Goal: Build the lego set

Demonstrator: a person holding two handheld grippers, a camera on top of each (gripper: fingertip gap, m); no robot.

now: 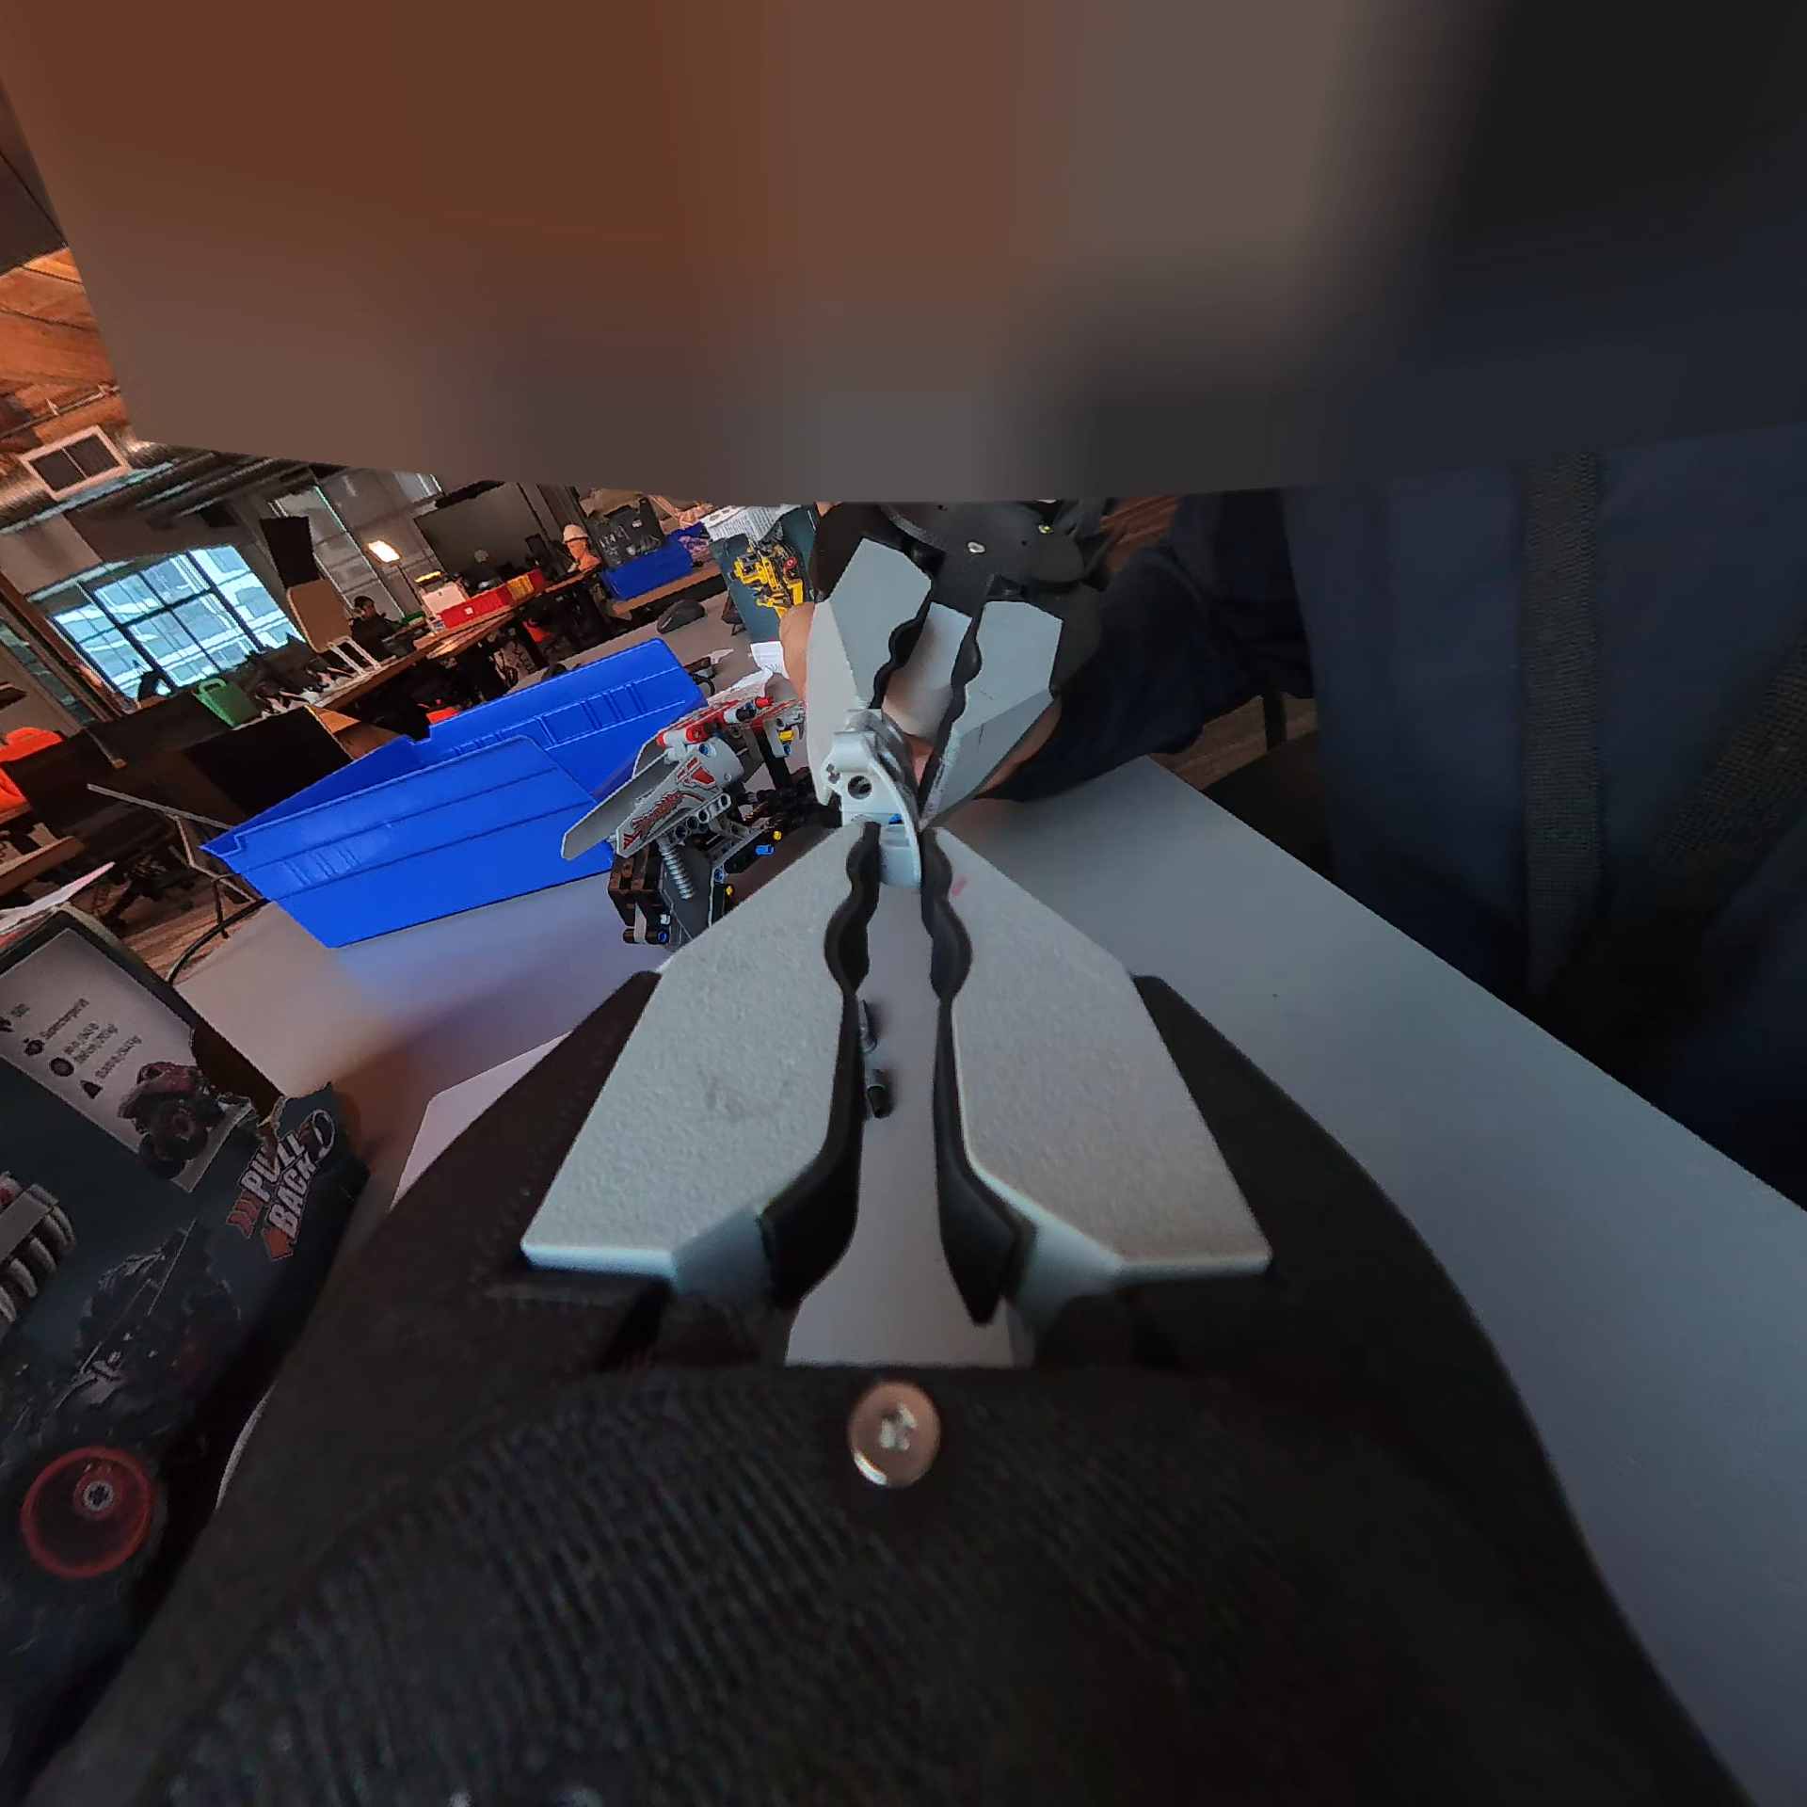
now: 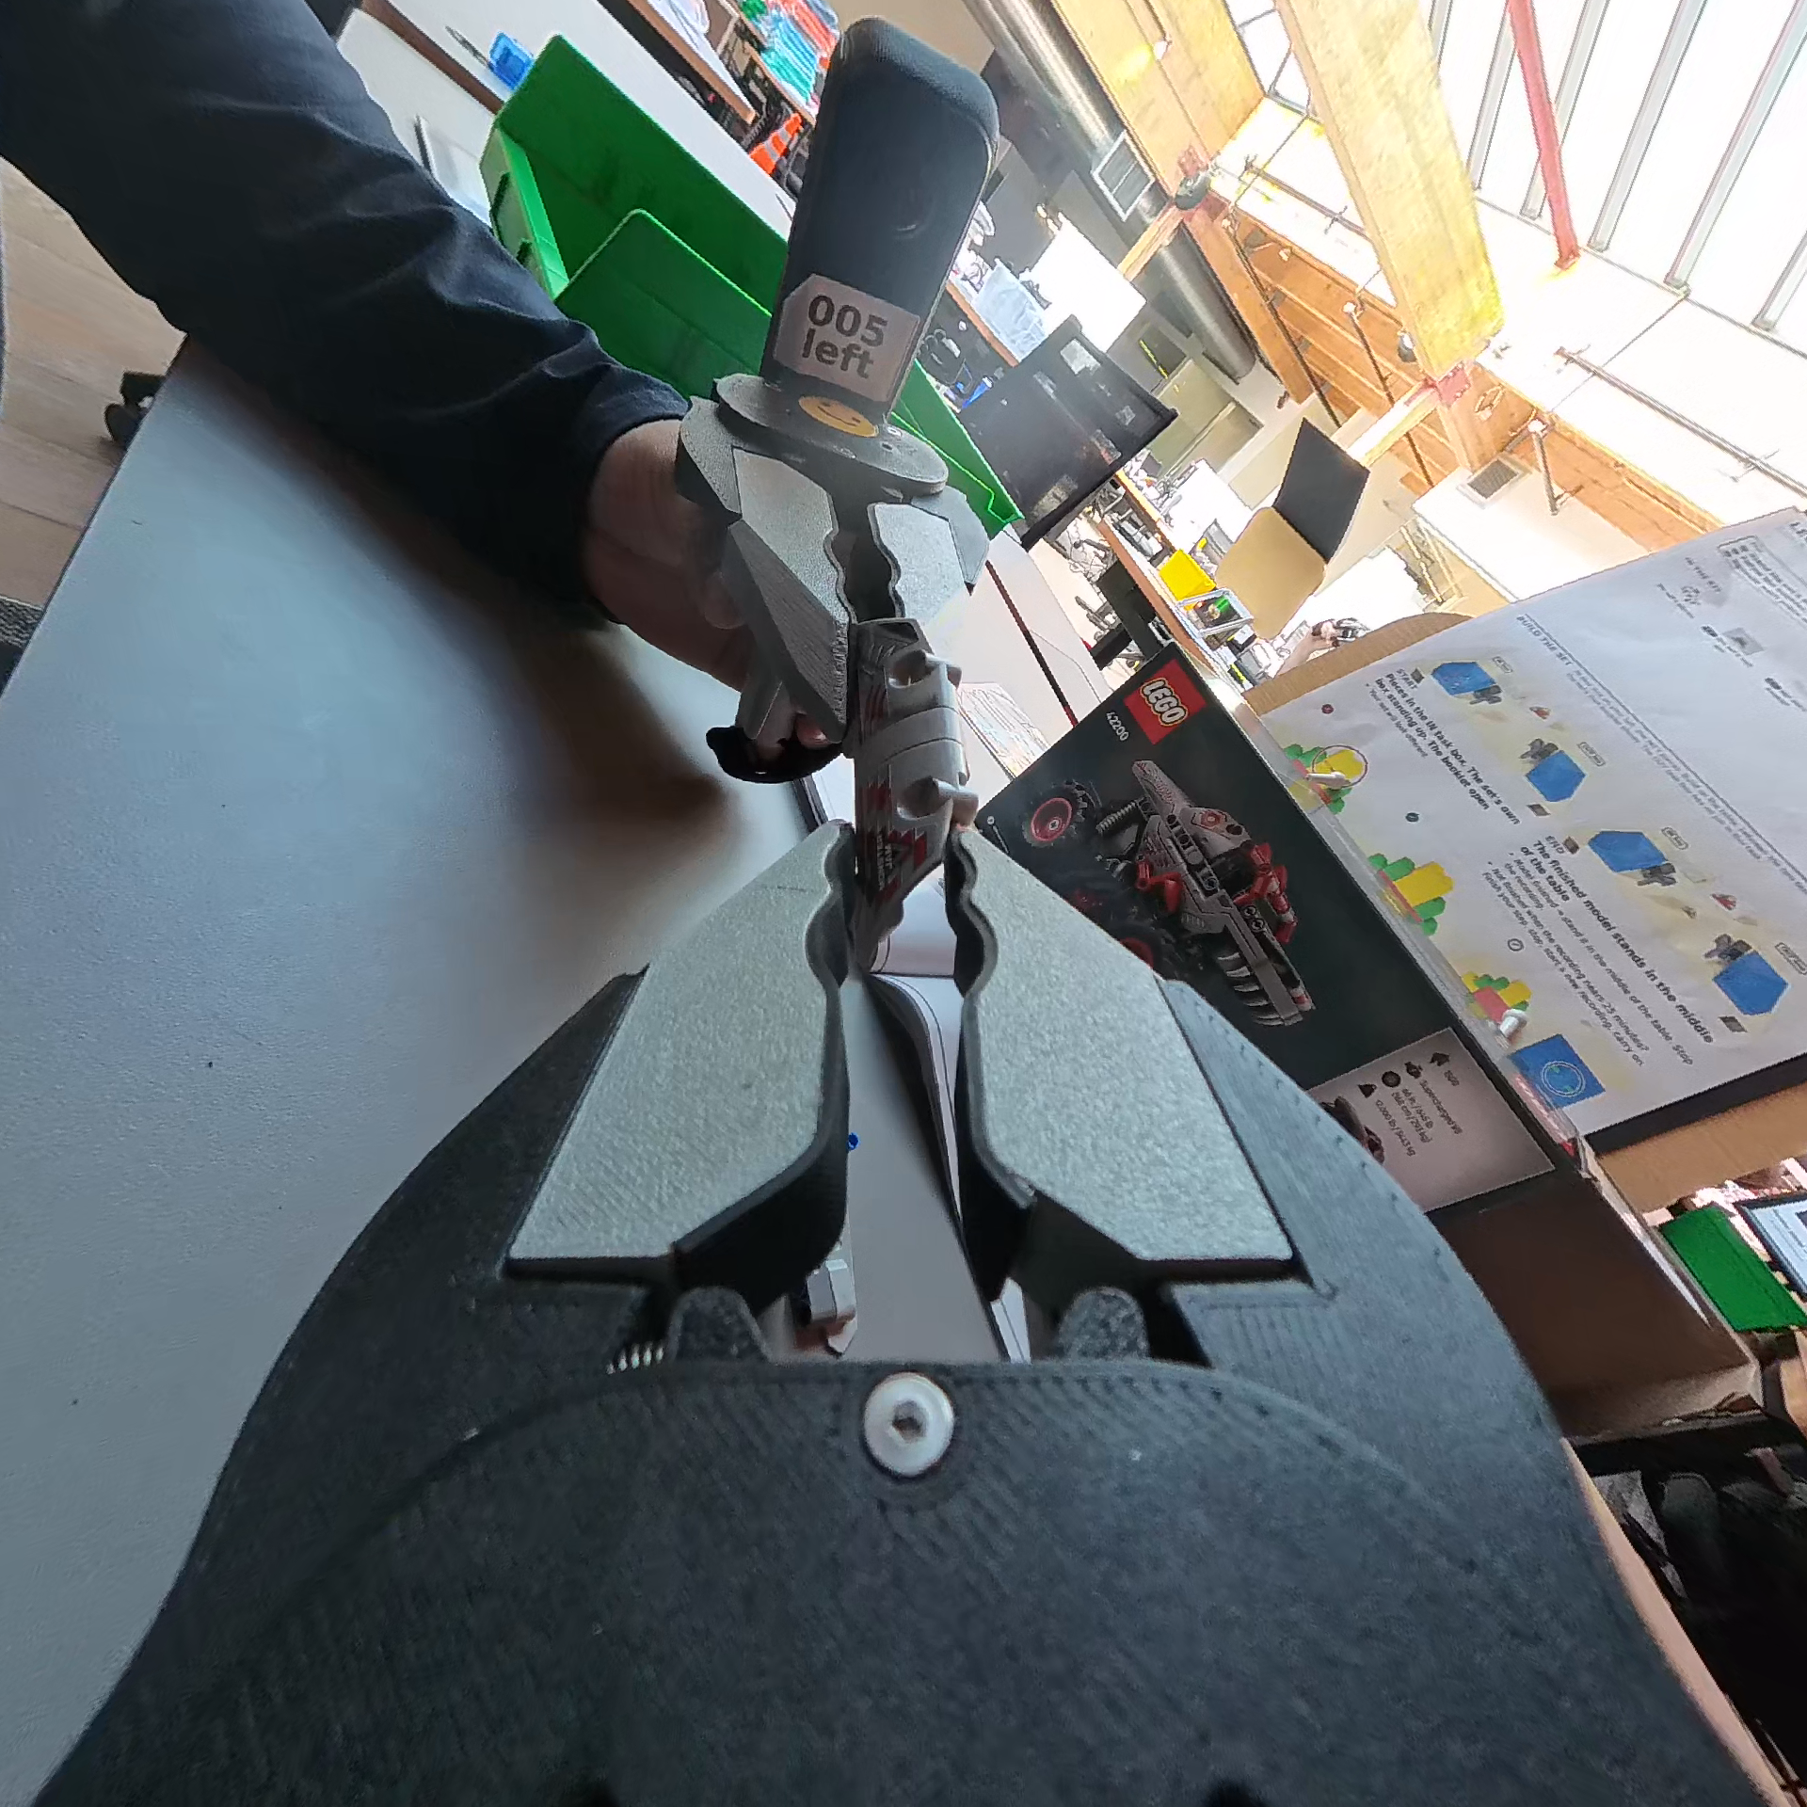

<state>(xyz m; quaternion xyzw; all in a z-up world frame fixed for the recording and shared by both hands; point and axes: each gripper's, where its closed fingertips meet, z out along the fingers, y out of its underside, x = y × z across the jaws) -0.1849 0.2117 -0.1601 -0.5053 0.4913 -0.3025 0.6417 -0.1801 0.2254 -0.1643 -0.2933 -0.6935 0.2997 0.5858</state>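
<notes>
Left wrist view alone shows the half-built model [image 1: 699, 831] on the table [image 1: 1369, 1027] beside a blue bin [image 1: 440, 821], its inside hidden. Right wrist view alone shows the green bin [image 2: 626, 244], contents unseen, and the box [image 2: 1222, 880]. Both grippers, left [image 1: 900, 851] and right [image 2: 900, 851], pinch one grey-and-red panel piece [image 2: 900, 743] held above the table, jaws narrow

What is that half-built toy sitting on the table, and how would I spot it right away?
Start at the big blue bin lying on the grey table in the left wrist view. Just to its right, touching the table, stands the half-built toy truck. It is the only model there: dark frame, a metal-look spring, and grey panels with red markings on top.
</notes>
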